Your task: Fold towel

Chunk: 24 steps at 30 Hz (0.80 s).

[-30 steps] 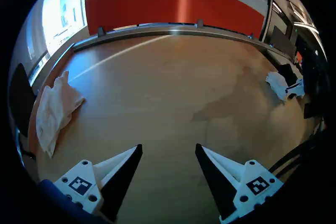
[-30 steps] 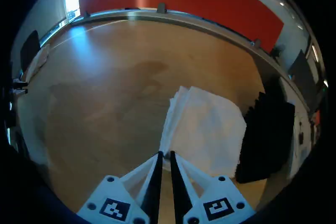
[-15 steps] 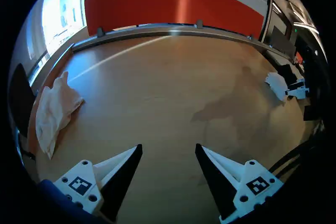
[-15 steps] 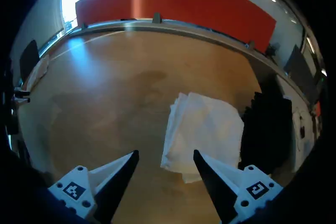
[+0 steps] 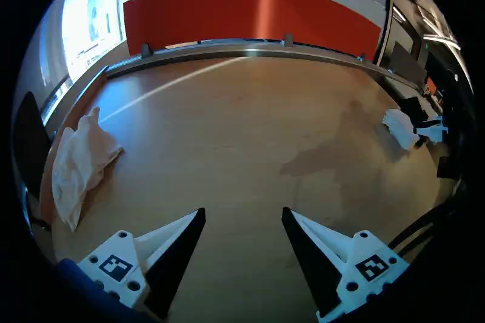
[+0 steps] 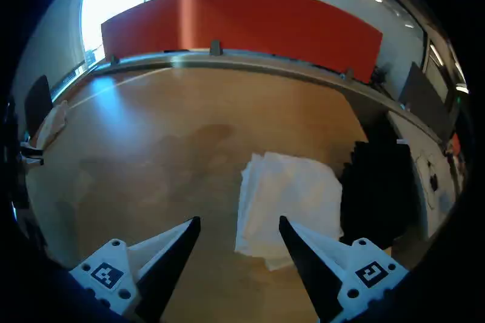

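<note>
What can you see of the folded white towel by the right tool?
The folded towel is white, soft-looking cloth, lightly creased on top, folded into a rough rectangle of several layers whose stacked edges show along its left side. It lies flat on the wooden table, just ahead of the open right tool, its near corner beside that tool's right finger; nothing grips it. A dark object sits along its right edge; whether they touch is unclear.

The right tool, pinched a second ago on the near edge of the folded towel, now has its jaws wide apart (they parted half a second back) and sits drawn back, leaving the towel free on the desk.
</note>
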{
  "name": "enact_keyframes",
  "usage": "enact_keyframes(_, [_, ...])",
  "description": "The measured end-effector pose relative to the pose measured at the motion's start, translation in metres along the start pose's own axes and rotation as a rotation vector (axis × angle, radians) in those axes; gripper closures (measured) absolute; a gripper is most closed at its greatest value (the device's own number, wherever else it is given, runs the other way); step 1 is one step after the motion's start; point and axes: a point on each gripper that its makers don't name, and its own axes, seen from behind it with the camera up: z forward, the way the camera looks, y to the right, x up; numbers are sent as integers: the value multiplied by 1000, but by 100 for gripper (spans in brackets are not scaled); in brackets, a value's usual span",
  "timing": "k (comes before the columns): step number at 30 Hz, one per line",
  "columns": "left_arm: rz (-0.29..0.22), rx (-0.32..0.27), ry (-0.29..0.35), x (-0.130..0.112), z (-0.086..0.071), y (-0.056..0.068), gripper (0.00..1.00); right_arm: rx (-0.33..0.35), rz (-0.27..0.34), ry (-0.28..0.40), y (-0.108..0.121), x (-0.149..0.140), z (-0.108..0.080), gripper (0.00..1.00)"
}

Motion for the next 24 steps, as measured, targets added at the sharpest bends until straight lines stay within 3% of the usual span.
enact_keyframes(12, [-11,7,50,15,-3,-3,6,-101,95,283,8,64,-23,0])
enact_keyframes(24, [-49,20,149,46,-4,-11,7,-141,116,406,6,89,-34,0])
